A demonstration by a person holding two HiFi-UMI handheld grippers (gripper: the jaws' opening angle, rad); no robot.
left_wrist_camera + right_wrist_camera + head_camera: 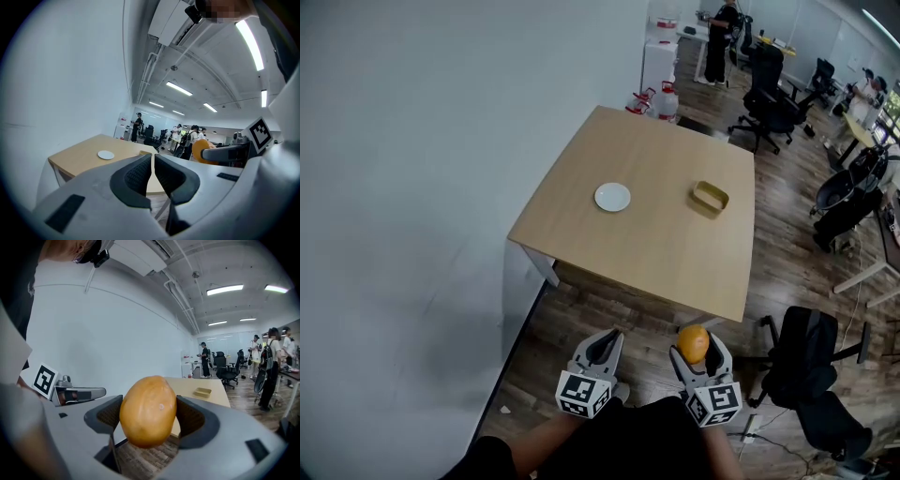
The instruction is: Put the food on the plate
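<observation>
An orange-yellow, egg-shaped piece of food (148, 411) sits clamped between the jaws of my right gripper (149, 414); in the head view the food (694, 343) shows at the tip of the right gripper (697, 349), short of the table's near edge. My left gripper (604, 348) is beside it, shut and empty, its pads (140, 174) nearly touching. A small white plate (612, 197) lies on the wooden table (656, 239), left of centre. In the left gripper view the plate (106, 154) appears far off on the tabletop.
A yellow rectangular tray (710, 197) lies on the table right of the plate. A white wall runs along the left. Black office chairs (811, 361) stand right of me and beyond the table. People stand at desks in the background.
</observation>
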